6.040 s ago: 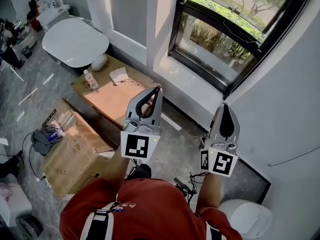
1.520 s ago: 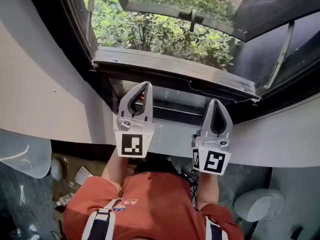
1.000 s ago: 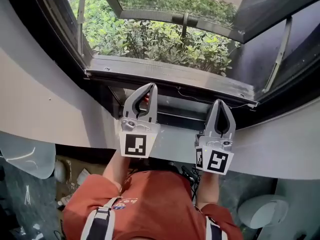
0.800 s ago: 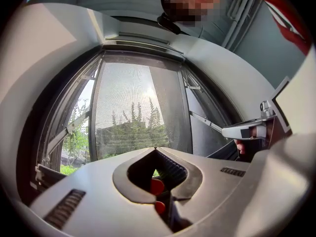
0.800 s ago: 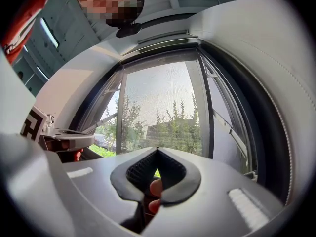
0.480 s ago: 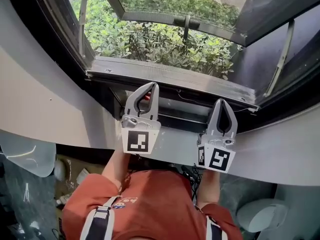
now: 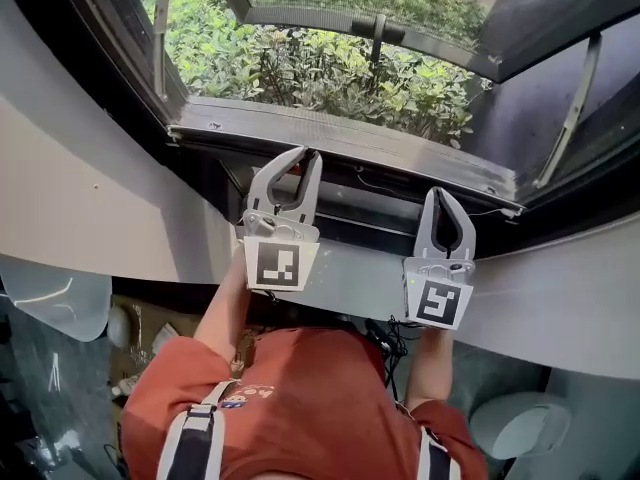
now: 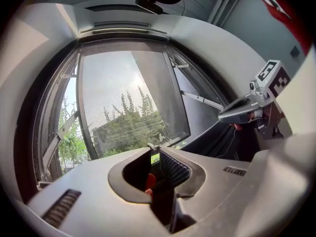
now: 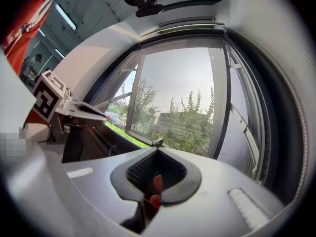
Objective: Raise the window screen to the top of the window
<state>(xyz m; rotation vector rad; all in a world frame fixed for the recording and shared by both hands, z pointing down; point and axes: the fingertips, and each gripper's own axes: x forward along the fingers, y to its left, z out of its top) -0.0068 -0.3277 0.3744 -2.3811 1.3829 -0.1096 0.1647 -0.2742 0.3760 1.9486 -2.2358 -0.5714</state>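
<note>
"None of the raising looks done yet," says the first. "The window screen [image 8: 129, 100] hangs over most of the opening in the left gripper view. Its mesh runs from the top of the window frame [image 7: 340, 140] down to a lower rail [image 8: 173, 138] that sits low in the opening."

"And the person's grippers?"

"Both point at the window just in front of that frame, side by side and apart from each other. The left gripper [image 7: 308, 155] has its jaws a little parted. They have just been opening, and only daylight shows in the gap. The right gripper [image 7: 441, 192] has its jaws pressed together on nothing."

"So neither has hold of the screen."

"Neither, by these views. A small handle [image 7: 375, 30] stands at the middle of the rail, beyond both sets of jaws — untouched."

"What is left, then?"

"Nearly all of it, as a judgement: reach the rail or its handle, take hold, and carry the rail up until the mesh sits at the top. Whether the panel slides straight up or leans outward — the pictures do not settle that."
</note>
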